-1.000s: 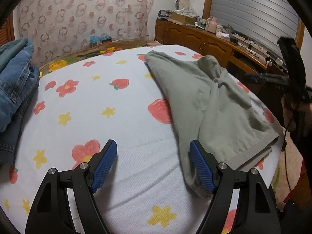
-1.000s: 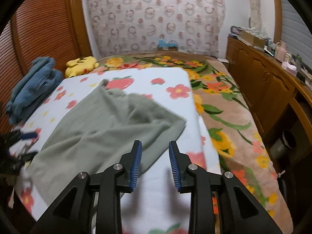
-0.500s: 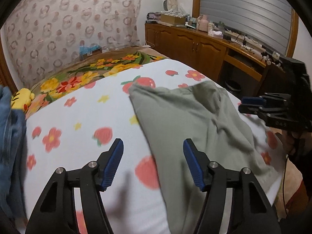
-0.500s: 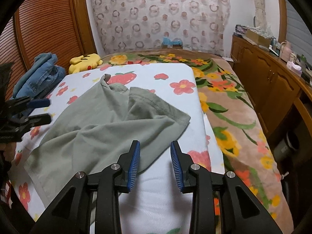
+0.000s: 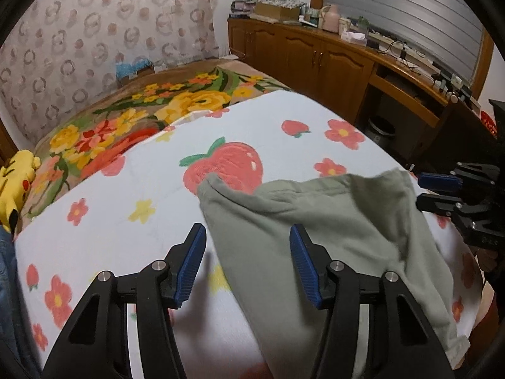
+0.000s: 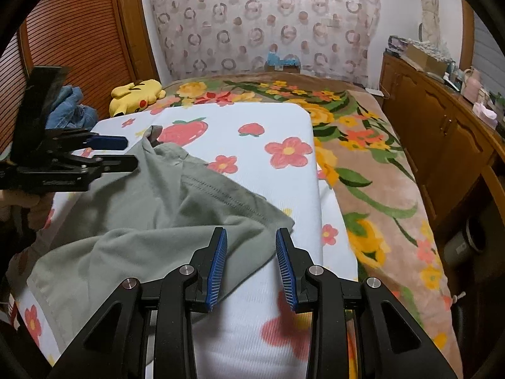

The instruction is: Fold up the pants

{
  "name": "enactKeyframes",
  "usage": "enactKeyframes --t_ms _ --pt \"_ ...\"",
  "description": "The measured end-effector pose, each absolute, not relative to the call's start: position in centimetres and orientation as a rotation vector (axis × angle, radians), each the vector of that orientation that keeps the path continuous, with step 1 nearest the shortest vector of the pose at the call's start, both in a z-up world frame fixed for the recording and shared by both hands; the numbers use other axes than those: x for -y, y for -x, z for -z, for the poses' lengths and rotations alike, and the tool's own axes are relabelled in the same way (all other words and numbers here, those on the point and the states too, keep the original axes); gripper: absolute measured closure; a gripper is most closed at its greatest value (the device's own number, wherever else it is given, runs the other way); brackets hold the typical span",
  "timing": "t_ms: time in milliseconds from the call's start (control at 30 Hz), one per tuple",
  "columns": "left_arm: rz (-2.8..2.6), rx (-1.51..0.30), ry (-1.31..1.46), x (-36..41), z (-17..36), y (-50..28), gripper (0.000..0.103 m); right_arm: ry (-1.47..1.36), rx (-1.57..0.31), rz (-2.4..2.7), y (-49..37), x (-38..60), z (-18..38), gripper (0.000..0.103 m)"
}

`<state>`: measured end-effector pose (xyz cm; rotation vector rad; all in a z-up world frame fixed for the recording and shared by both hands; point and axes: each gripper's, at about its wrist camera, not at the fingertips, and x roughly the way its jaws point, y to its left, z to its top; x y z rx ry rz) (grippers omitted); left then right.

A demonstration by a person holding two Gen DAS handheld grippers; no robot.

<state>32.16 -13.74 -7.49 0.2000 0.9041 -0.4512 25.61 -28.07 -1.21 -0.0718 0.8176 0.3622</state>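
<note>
Pants (image 5: 315, 221) lie rumpled on the bed (image 5: 126, 237), unfolded. Left tool (image 5: 247, 268) gapes wide, right tool (image 6: 251, 263) half open, both empty; next, probably grab the near edge.

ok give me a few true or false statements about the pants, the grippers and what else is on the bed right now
1. The green pants lie neatly folded into a square. False: they lie loose and rumpled on the strawberry-print blanket.
2. The left gripper is open and holds nothing. True.
3. The right gripper is clamped on the pants. False: its jaws are apart with no cloth pinched between them.
4. A yellow plush toy lies near the far left side of the bed. True.
5. The denim clothes sit on top of the green pants. False: they are piled apart, at the far left by the wooden doors.
</note>
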Motion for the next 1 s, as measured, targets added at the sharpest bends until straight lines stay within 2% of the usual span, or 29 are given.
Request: enactKeyframes --t_ms 67,100,167,200,233,300,467,767,867,933,1000 --pt "0.460 -0.912 -0.197 13.7 7.8 -32.5 0.052 0.078 -0.825 -0.359 -25.9 28.1 1.5 0.070" --pt "0.465 -0.914 -0.192 13.6 7.9 -32.7 0.061 0.081 -0.830 -0.358 -25.9 28.0 1.6 0.070" --pt "0.473 -0.918 -0.181 13.5 8.1 -32.8 0.070 0.086 -0.838 -0.355 -26.2 27.9 1.7 0.070" --pt "0.479 -0.911 -0.181 13.4 8.0 -32.7 0.083 0.090 -0.842 -0.353 -26.3 27.9 1.9 0.070" --pt "0.490 -0.907 -0.178 13.3 7.9 -32.5 0.091 0.093 -0.845 -0.351 -26.4 27.9 1.9 0.070" --pt "0.497 -0.879 -0.146 12.6 7.2 -32.0 0.096 0.099 -0.847 -0.344 -26.5 27.9 1.8 0.070" --pt "0.446 -0.817 -0.079 9.5 5.5 -31.6 0.096 0.107 -0.833 -0.340 -26.0 27.9 1.2 0.070" --pt "0.388 -0.878 -0.078 7.5 7.2 -33.0 0.094 0.112 -0.839 -0.344 -25.8 27.9 0.9 0.070" --pt "0.381 -0.883 -0.077 7.3 7.1 -32.6 0.081 0.110 -0.833 -0.357 -25.4 27.6 0.5 0.070" --pt "0.387 -0.874 -0.075 7.3 6.9 -32.4 0.059 0.113 -0.828 -0.364 -25.1 27.5 0.2 0.070" --pt "0.398 -0.863 -0.075 7.3 6.7 -31.6 0.055 0.113 -0.821 -0.368 -24.6 27.2 0.0 0.070"
